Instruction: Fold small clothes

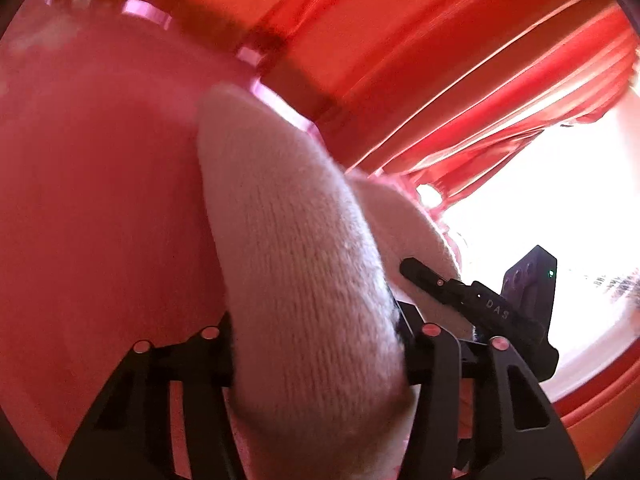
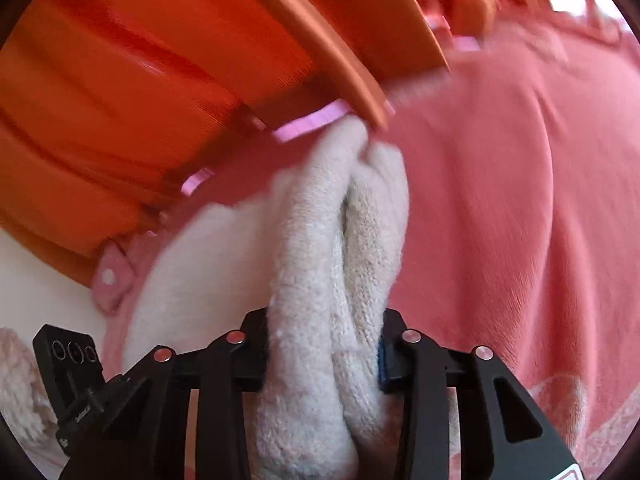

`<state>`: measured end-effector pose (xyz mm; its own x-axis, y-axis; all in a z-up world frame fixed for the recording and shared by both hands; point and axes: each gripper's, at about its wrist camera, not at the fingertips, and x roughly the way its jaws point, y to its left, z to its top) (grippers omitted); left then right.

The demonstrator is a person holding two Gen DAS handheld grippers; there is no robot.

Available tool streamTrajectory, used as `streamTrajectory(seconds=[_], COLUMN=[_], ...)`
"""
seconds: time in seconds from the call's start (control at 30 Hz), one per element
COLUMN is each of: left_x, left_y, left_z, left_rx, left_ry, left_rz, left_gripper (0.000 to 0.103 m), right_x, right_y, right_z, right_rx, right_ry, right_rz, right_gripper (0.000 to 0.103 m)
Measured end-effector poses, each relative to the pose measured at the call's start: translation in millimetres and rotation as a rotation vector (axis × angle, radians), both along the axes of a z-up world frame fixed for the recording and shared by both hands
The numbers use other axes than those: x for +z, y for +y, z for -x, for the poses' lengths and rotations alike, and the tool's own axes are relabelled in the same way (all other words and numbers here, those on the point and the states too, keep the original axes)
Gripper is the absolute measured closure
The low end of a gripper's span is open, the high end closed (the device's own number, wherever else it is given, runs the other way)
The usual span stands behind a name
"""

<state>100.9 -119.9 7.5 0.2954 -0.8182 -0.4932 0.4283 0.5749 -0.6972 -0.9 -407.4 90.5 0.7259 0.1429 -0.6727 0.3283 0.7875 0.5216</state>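
Observation:
A cream knitted garment (image 1: 296, 248) fills the middle of the left wrist view, and my left gripper (image 1: 316, 344) is shut on a thick fold of it. In the right wrist view the same cream garment (image 2: 320, 280) is bunched into two plush folds, and my right gripper (image 2: 324, 344) is shut on them. The right gripper (image 1: 472, 300) also shows in the left wrist view, close at the right against the cloth. The left gripper (image 2: 76, 392) shows at the lower left of the right wrist view. The cloth hangs over a pink surface (image 2: 500, 200).
The pink cloth-covered surface (image 1: 100, 200) lies under everything. Orange-red curtains (image 1: 440, 60) hang behind it, with a bright window (image 1: 560, 208) at the right. An orange slatted edge (image 2: 340, 40) and pink plastic strips (image 2: 312, 122) sit just beyond the garment.

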Motion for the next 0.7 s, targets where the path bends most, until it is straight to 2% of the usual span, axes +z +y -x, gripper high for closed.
streamTrajectory(seconds=[0.17,0.23,0.27,0.3,0.33,0.37,0.4,0.43,0.5,0.53,0.6,0.67,0.7], left_x=[80.1,103.9,112.8,114.4,109.0,99.6,86.0,70.0,28.1,15.3,6.4,4.8,4.0], left_y=[50.6,73.5,87.3,97.4,111.8,121.8,132.3,143.6,171.6,181.0,193.8,195.0,191.0], left_z=[8.2,8.6,5.2,0.0,-11.3,-18.6,-30.4,-40.9,-62.3,-69.7,-73.5,-79.1,-81.4], left_rx=[0.024,0.047,0.073,0.099,0.138,0.18,0.231,0.265,0.341,0.387,0.406,0.399,0.392], left_ry=[-0.227,-0.306,-0.336,-0.343,-0.333,-0.312,-0.278,-0.232,-0.07,-0.014,0.013,0.025,0.027], left_rz=[0.09,0.095,0.084,0.066,0.033,-0.003,-0.044,-0.072,-0.115,-0.127,-0.112,-0.105,-0.091], left_gripper=[0.052,0.049,0.043,0.038,0.025,0.016,0.015,0.015,0.017,0.019,0.019,0.018,0.018], right_x=[79.8,99.6,102.3,99.7,89.0,72.1,58.0,32.2,1.8,-10.0,-13.0,-12.0,-14.2], right_y=[40.2,58.4,66.1,71.6,77.6,83.1,86.0,88.8,88.2,86.0,82.9,83.3,84.8], right_z=[-3.4,-15.9,-26.2,-36.3,-52.4,-66.6,-73.5,-81.5,-90.8,-97.3,-103.5,-110.2,-116.5], right_rx=[0.048,0.087,0.103,0.118,0.143,0.146,0.132,0.101,0.083,0.098,0.097,0.092,0.097], right_ry=[-0.268,-0.324,-0.332,-0.327,-0.303,-0.266,-0.236,-0.166,-0.04,-0.001,-0.01,-0.01,-0.004], right_rz=[0.033,0.029,0.009,-0.008,-0.024,-0.022,-0.009,0.011,0.003,-0.044,-0.086,-0.083,-0.079], right_gripper=[0.069,0.067,0.065,0.057,0.048,0.047,0.047,0.047,0.046,0.046,0.046,0.037,0.03])
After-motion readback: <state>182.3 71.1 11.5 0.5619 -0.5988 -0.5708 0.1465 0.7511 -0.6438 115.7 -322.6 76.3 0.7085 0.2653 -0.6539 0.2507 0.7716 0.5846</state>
